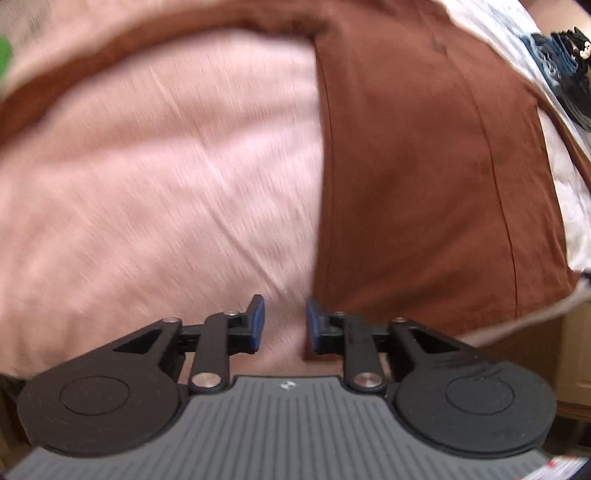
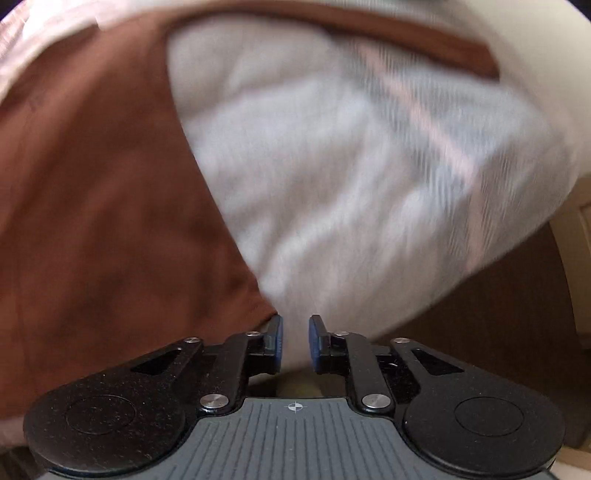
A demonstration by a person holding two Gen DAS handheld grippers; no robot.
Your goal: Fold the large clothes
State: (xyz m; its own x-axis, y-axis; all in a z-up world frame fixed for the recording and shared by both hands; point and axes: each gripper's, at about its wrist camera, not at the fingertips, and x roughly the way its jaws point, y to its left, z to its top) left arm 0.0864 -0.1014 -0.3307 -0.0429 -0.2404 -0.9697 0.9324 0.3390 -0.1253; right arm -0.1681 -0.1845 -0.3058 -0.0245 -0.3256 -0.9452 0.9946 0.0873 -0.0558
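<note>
- Looking along my left gripper (image 1: 284, 320), I see its blue pads (image 1: 257, 320) parted with only pink sheet showing in the gap; it holds nothing.
- Just right of the left gripper's tips lies the near corner of the brown garment (image 1: 417, 177), spread flat on the pink sheet (image 1: 166, 173) of the bed.
- A thin brown strip of the garment curves along the far side of the sheet, up to the left.
- Beyond the garment, far right, I can make out white printed fabric (image 1: 491, 29) and a dark blue-black item (image 1: 565, 70); too blurred to name.
- My right gripper (image 2: 295, 343) also stands apart-jawed and empty, over pale sheet.
- The garment (image 2: 99, 206) fills the left of this view, its edge running down to just beside the right gripper's left pad (image 2: 277, 343); I cannot tell whether they touch.
- Pale sheet (image 2: 351, 166) lies to the right, heavily motion-blurred.
- Dark wooden floor (image 2: 498, 295) shows past the bed's edge, lower right.
</note>
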